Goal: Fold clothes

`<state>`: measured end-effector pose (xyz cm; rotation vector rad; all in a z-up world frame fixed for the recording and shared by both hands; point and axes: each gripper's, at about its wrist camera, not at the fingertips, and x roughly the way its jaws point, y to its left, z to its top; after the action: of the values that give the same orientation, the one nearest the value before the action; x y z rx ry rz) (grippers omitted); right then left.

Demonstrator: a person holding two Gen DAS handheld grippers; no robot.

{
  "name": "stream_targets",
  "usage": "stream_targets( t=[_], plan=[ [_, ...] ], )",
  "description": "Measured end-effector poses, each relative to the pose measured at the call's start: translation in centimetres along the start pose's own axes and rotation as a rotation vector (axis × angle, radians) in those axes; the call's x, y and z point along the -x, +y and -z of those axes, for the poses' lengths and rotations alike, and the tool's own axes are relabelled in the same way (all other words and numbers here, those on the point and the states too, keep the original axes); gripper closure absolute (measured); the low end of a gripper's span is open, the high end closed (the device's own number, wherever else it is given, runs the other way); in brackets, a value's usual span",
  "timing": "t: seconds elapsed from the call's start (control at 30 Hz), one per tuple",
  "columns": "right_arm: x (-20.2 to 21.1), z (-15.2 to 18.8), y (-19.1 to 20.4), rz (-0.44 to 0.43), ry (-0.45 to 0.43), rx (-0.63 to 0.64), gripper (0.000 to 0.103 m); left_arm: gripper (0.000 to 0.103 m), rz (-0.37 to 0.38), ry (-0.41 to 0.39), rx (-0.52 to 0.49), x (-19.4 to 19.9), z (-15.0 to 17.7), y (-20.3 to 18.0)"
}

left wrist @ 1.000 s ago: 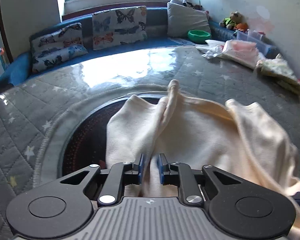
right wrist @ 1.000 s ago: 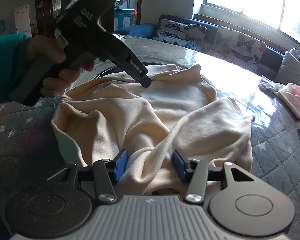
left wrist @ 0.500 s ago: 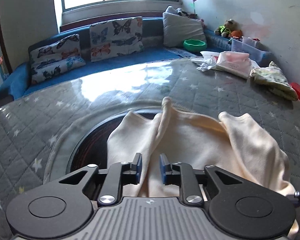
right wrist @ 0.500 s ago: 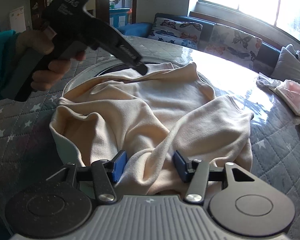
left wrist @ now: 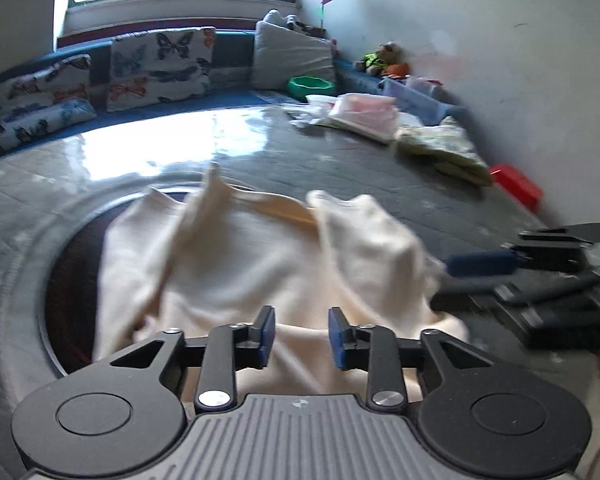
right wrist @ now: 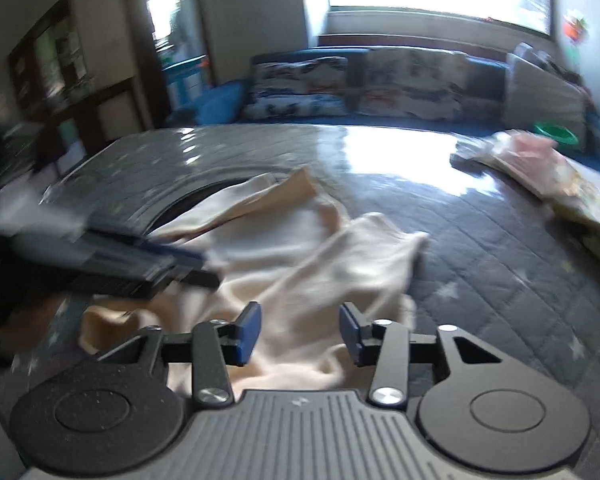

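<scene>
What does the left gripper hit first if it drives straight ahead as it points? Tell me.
Probably the cream garment: it lies bunched right ahead of the left gripper, whose jaws are open. Blur leaves the depth unclear. The grey quilted cover lies beyond.

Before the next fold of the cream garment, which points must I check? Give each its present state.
1. Left tongs open, gripping nothing: ok.
2. Right tongs open, gripping nothing: ok.
3. Cream garment lying flat: not ok, it is rumpled.
4. Garment fully on the grey quilted surface: cannot tell, near edge hidden.
5. Folded pile apart from the garment: ok.
6. Sharp view: not ok, both views are blurred.
</scene>
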<state>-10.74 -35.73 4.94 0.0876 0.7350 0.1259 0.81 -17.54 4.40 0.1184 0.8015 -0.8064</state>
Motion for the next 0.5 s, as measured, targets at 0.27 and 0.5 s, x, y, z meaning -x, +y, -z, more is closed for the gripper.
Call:
stream_targets(
  t=[0.27,0.5],
  plan=[
    [1.0,0.0,-2.1,0.055,-0.047,-0.077,0.067,0.058,0.02,0.045,0.116,-4.0,-2.4,-1.6],
    [1.8,0.2,-3.6,0.077,-0.07,-0.127,0.067,0.094,0.065,0.08,0.135,-5.5,-1.5,-2.1]
  ],
)
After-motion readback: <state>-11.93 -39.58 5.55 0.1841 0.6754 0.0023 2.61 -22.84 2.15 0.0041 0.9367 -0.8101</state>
